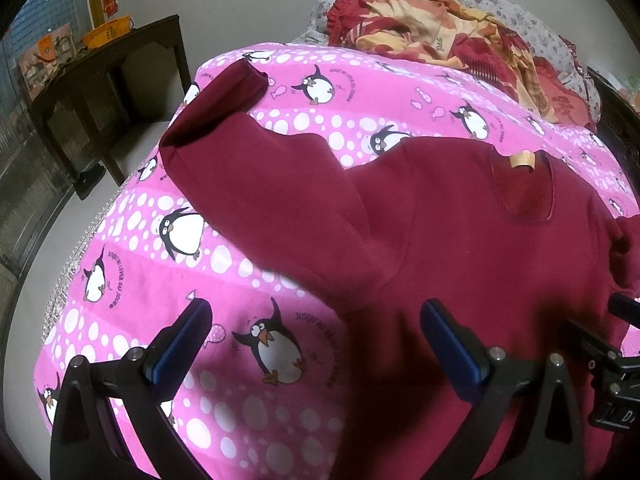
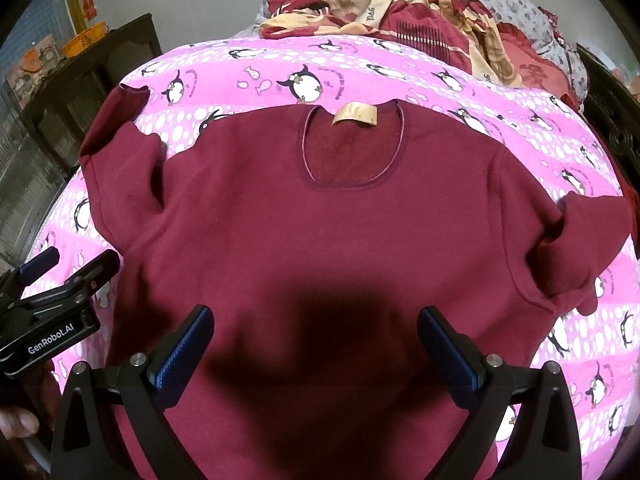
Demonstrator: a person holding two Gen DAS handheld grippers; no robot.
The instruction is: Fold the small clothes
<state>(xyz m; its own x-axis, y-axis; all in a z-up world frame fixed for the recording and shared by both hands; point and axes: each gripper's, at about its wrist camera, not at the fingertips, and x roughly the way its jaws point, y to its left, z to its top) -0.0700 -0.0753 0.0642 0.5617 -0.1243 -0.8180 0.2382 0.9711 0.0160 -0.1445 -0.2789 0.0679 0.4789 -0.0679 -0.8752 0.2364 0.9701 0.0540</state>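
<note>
A maroon long-sleeved sweatshirt (image 2: 320, 220) lies spread flat on a pink penguin-print bedsheet (image 2: 400, 76), neck hole and beige label (image 2: 354, 114) facing up at the far side. Its left sleeve (image 1: 224, 120) stretches toward the bed's far left corner; its right sleeve (image 2: 580, 240) is bunched at the right. My left gripper (image 1: 316, 320) is open and empty above the sweatshirt's lower left edge; it also shows in the right wrist view (image 2: 72, 260). My right gripper (image 2: 316, 328) is open and empty above the sweatshirt's lower middle.
A crumpled red and yellow blanket (image 2: 400, 8) and a floral pillow (image 1: 520, 12) lie at the head of the bed. A dark wooden table (image 1: 100, 72) with an orange basket (image 1: 108, 32) stands left of the bed, across a strip of floor.
</note>
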